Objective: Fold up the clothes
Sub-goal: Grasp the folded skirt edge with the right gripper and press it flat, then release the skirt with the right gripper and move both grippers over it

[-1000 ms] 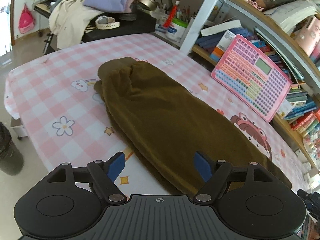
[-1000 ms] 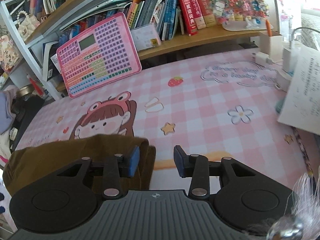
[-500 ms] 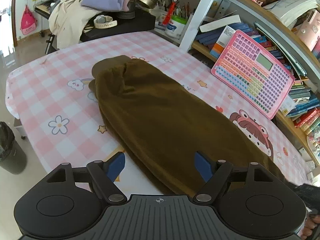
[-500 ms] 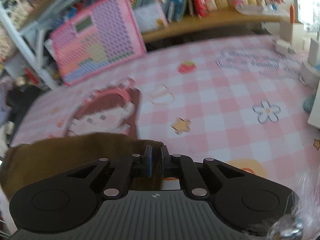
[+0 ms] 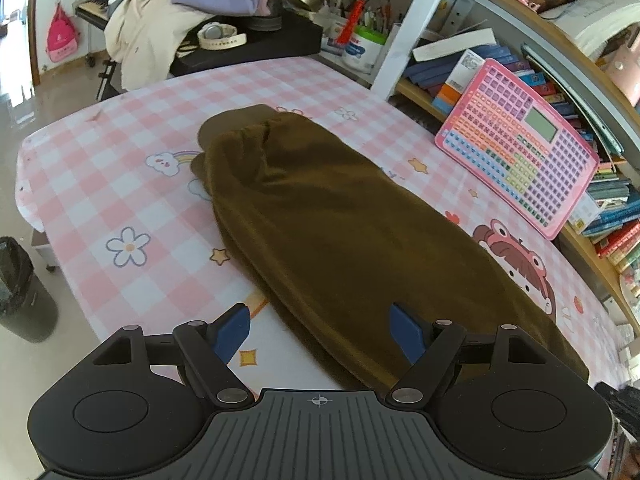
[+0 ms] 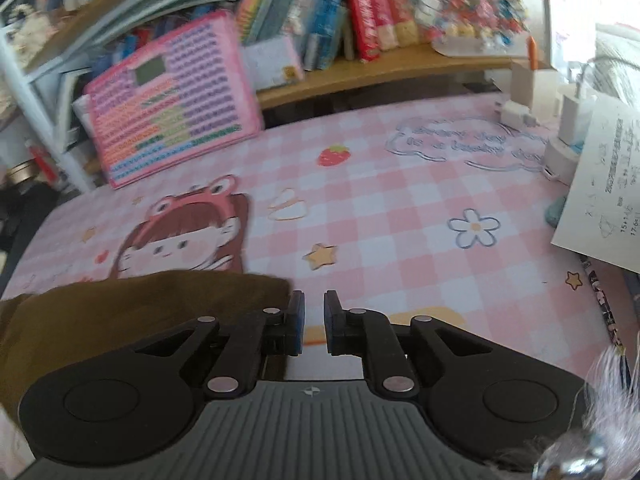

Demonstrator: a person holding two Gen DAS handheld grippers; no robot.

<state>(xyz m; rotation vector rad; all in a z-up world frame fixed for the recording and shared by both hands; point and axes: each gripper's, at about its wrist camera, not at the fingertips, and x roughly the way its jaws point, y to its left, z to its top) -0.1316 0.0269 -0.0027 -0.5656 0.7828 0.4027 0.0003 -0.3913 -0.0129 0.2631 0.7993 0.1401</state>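
An olive-brown garment (image 5: 340, 232) lies lengthwise on the pink checked tablecloth (image 5: 100, 184), folded into a long narrow strip. My left gripper (image 5: 320, 332) is open wide and hovers over the garment's near edge, holding nothing. In the right wrist view the garment's end (image 6: 140, 312) lies at the lower left. My right gripper (image 6: 313, 322) stands just right of that end with its jaws a narrow gap apart and nothing between them. The view is blurred.
A pink toy keyboard (image 5: 516, 144) leans on the bookshelf (image 5: 560, 60) along the far side. Chargers (image 6: 568, 120) and a paper sheet (image 6: 600, 192) sit at the right. A black bin (image 5: 20, 292) stands on the floor left. Clothes pile (image 5: 160, 12) behind.
My right gripper shut beside the garment's end half a second ago and has now opened a little with no cloth in it. My left gripper stayed open and drew back slightly.
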